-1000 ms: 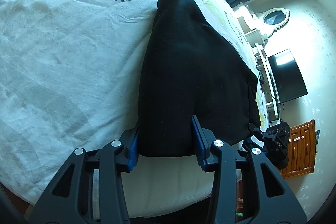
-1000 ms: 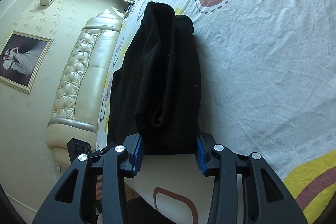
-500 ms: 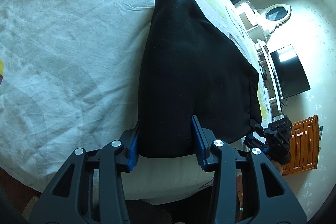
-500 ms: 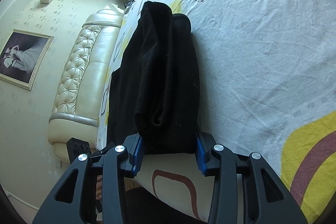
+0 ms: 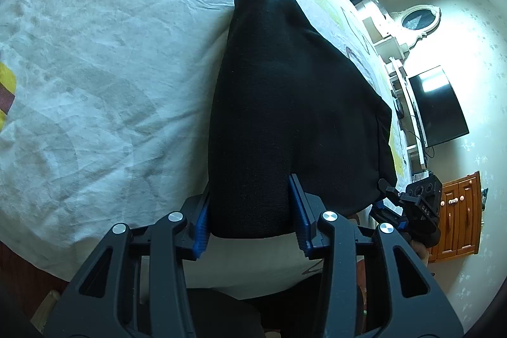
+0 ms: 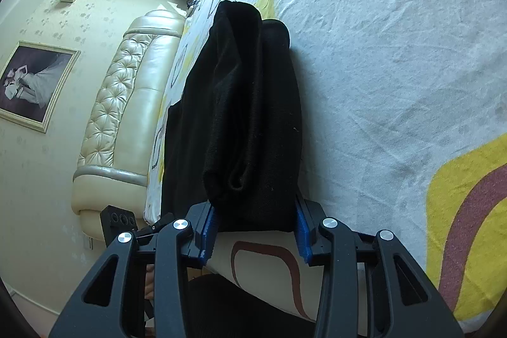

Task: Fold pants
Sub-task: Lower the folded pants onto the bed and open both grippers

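A: Your left gripper (image 5: pixel 250 211), what's it got?

B: It's clamped part-way on a thick bunch of the black pants (image 5: pixel 285 103); blue pads (image 5: pixel 202 220) press both sides of the cloth.

A: And your right gripper (image 6: pixel 253 220)?

B: Same, jaws part closed on a bunched fold of the pants (image 6: pixel 247 116), pads tight against the fabric.

A: Where are the pants?

B: On the bed (image 5: pixel 95 68), over the white sheet with brown and yellow shapes. The near edge is lifted at your grippers by the bed's edge; the far end rests on the sheet. From the left view your right gripper (image 5: pixel 385 201) shows at the pants' other corner.

A: Background?

B: Tufted headboard (image 6: pixel 126 103), a framed picture (image 6: pixel 31 84), a dark TV (image 5: pixel 437 106).
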Tool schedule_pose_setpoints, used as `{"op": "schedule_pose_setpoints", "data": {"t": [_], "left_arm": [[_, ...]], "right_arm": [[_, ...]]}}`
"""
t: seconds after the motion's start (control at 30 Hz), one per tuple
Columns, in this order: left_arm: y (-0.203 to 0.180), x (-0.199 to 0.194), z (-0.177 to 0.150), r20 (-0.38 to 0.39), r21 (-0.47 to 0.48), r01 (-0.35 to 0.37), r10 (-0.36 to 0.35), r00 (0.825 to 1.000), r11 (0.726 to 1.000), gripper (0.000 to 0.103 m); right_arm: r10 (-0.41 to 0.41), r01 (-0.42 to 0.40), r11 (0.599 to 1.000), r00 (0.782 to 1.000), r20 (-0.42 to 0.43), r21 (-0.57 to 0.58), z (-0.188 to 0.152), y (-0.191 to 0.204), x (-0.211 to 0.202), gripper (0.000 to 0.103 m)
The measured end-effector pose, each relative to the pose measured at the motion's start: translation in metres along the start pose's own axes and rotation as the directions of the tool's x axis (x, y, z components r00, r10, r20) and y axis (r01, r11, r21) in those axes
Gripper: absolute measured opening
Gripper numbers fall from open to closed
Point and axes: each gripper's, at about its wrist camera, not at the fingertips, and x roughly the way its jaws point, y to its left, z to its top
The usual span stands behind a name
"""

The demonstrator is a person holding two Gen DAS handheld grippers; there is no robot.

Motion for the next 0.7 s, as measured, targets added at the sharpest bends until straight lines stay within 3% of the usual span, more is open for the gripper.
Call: {"op": "schedule_pose_setpoints", "data": {"t": [0.53, 0.7], "left_arm": [[-0.001, 0.004, 0.003, -0.009, 0.012, 0.011, -0.011, 1.0, 1.0, 0.045], [-0.003, 0.0, 0.002, 0.022, 0.035, -0.014, 0.013, 1.0, 0.999, 0.061]], "right_arm": [[0.037, -0.037, 0.999, 0.999, -0.011, 0.019, -0.002, -0.011, 0.0, 0.042], [0.045, -0.045, 0.999, 0.999, 0.012, 0.027, -0.003, -0.012, -0.005, 0.053]]}}
